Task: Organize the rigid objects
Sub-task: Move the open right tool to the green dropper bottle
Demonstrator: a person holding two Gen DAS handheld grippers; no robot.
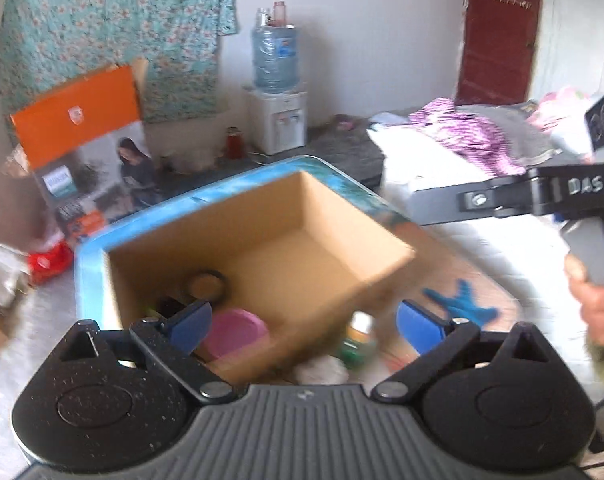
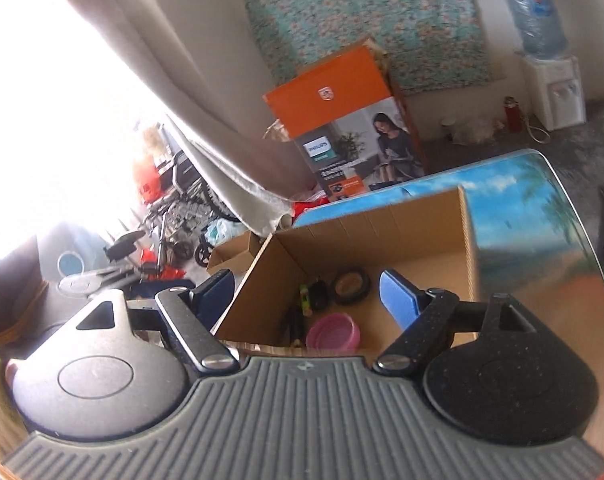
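While both pairs of tongs hang released and empty above it, the cardboard box (image 2: 382, 248) sits open-topped on the tabletop (image 2: 542, 240), whose glossy surface carries a printed beach scene with a blue rounded rim. Plain brown corrugated walls enclose the things on the box floor: a round pink plastic lid (image 2: 334, 332), a black ring-shaped tape roll (image 2: 351, 286), a dark slim stick (image 2: 296, 326) and a small yellow-green tube (image 2: 304, 298), all gathered toward the box's near-left corner. Outside the box, near the tabletop's near edge, lie a small green bottle with a white cap (image 1: 358, 340), a blue star-shaped toy (image 1: 462, 304) and something white and crumpled, blurred. The left tongs (image 1: 302, 328) spread their blue pads wide over the box's near wall; the right tongs (image 2: 310, 300) stand parted over its interior. Beyond the tabletop's far edge stand an orange appliance carton (image 2: 342, 128), a floral cloth (image 2: 362, 16) on the wall and a water dispenser (image 1: 278, 112).
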